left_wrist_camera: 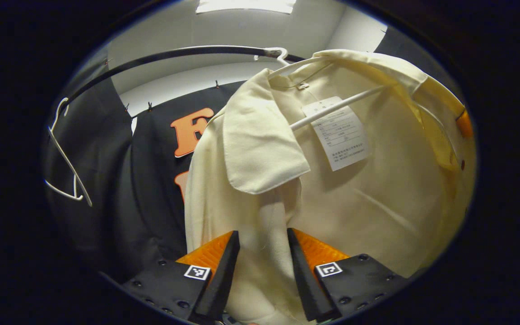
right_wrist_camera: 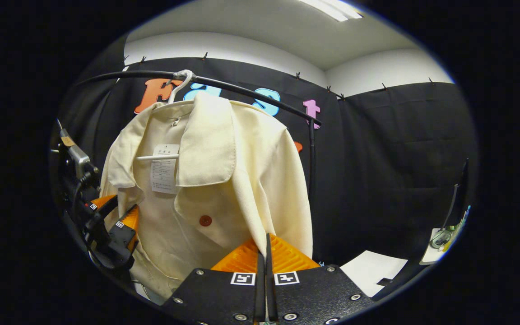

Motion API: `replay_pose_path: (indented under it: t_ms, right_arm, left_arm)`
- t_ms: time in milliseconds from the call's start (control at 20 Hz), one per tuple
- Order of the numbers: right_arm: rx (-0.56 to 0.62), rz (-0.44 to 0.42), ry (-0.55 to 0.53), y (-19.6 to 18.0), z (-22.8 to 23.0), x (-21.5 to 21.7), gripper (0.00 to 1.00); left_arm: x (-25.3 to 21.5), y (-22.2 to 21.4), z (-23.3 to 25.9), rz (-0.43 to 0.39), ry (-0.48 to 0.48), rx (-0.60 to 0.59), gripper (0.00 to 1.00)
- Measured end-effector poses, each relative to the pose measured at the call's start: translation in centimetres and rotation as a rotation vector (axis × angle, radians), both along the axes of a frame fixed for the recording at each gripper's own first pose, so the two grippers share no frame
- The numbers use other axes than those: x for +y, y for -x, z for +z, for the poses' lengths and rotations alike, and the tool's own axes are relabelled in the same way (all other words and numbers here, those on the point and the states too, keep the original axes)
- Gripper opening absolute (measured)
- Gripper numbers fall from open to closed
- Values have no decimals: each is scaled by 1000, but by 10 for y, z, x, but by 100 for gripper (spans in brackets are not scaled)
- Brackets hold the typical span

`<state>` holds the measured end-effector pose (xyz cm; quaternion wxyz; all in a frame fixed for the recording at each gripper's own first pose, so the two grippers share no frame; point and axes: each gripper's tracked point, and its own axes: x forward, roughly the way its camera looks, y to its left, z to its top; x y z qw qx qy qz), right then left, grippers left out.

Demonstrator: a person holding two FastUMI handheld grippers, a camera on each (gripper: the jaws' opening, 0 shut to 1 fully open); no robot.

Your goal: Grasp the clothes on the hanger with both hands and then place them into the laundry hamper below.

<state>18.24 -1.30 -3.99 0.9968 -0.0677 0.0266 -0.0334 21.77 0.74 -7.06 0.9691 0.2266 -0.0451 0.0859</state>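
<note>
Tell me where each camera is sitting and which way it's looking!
Left gripper view: rides the left gripper, tilted up, close to the cream jacket on its white hanger; its own open fingers flank the jacket's front edge.
Right gripper view: rides the right gripper, farther back, facing the jacket and rail; its own fingers look pinched on the hem, and the left gripper shows beside it.
Shared: jacket, hanger, rail.

Obstacles: jacket (right_wrist_camera: 224, 189) on rail (right_wrist_camera: 242, 88), post (right_wrist_camera: 312, 158) beside it. Free room: open right of post, before the cloth wall.
</note>
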Motion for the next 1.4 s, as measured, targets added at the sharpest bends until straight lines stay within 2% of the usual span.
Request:
replay_pose_path:
  t_ms: [150, 200, 300, 350, 500, 950, 1150, 1400]
  right_arm:
    - [-9, 18, -2, 5, 2, 3, 1]
    - [-13, 23, -1, 8, 3, 4, 1]
    - [-31, 43, -7, 16, 8, 9, 1]
    - [-42, 55, -18, 19, 10, 11, 1]
    - [-70, 16, -36, 27, 20, 1, 0]
    - [-165, -7, 43, 59, 72, -15, 0]
    - [-219, -31, 110, 67, 112, -39, 0]
    - [-264, -48, 103, 66, 154, -58, 0]
  left_arm:
    - [20, 12, 4, 19, 143, 31, 15]
    - [22, 17, 7, 1, 193, 44, 10]
    - [30, 15, 22, -34, 265, 20, 11]
    - [26, 29, 34, -65, 292, 7, 7]
    - [30, 40, 52, -97, 318, 1, 7]
    - [42, 72, 109, -99, 235, -51, 7]
    - [59, 64, 153, -63, 111, -133, 7]
    - [66, 51, 174, -85, 119, -143, 7]
